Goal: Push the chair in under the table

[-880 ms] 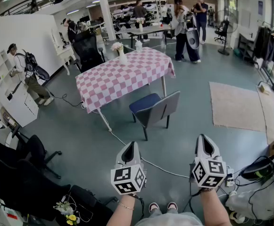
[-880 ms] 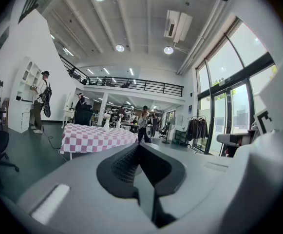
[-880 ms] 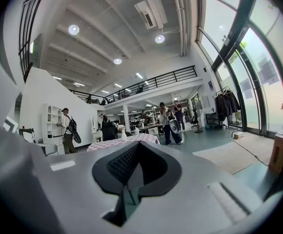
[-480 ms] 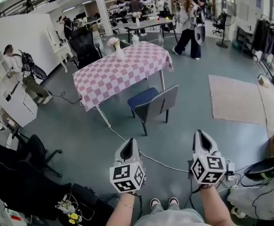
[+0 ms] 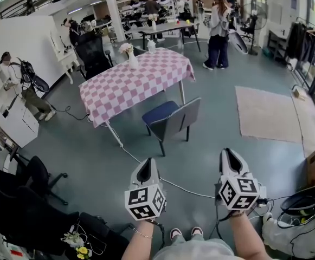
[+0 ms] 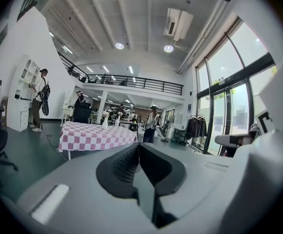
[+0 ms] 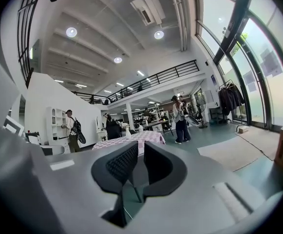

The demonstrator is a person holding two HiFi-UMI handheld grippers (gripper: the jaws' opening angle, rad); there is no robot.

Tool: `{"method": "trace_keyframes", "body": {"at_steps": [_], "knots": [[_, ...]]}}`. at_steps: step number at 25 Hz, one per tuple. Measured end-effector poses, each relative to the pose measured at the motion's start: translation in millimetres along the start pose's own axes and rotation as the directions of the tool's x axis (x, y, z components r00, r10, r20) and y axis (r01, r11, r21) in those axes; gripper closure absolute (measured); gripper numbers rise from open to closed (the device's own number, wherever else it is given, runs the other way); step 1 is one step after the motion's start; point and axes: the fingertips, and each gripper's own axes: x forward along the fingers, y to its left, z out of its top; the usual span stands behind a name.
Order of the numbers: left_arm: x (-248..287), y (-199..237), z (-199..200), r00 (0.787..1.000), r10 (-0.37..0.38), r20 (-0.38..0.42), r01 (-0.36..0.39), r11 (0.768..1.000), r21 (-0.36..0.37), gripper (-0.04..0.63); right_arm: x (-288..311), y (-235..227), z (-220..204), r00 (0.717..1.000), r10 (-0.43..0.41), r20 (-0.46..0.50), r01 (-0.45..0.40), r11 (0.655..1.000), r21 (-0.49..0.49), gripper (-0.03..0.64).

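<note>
blue-seated grey chair (image 5: 171, 121) at 12 o'clock, just outside pink-checked clothed table (image 5: 138, 76). left gripper (image 5: 146, 164) clenched, empty; right gripper (image 5: 229, 155) parted slightly, empty; both well apart from chair.

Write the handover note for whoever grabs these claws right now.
Left claw: shut, empty.
Right claw: jaws a sliver apart, empty.
Both are held low and well short of the chair.
Chair: blue seat, grey back, standing out from the checked-cloth table, backrest towards you.
Done: nothing; chair untouched.
Left: walk up, set the claws against the backrest, push it under.
</note>
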Motion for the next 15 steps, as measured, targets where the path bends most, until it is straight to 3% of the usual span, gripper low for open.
{"method": "trace_keyframes", "body": {"at_steps": [2, 7, 15], "knots": [[0, -2, 0, 1.000, -0.015, 0.003, 0.015, 1.000, 0.002, 0.497, -1, 0, 0, 1.000, 0.001, 0.001, -0.001, 1.000, 0.003, 0.571], [0, -1, -2, 1.000, -0.031, -0.002, 0.031, 0.999, 0.010, 0.493, 0, 3, -4, 1.000, 0.000, -0.003, 0.000, 1.000, -0.003, 0.490], [3, 22, 0, 0.999, -0.041, -0.014, 0.041, 0.999, 0.018, 0.487, 6, 10, -5, 0.998, -0.057, -0.002, 0.057, 0.998, -0.011, 0.485]]}}
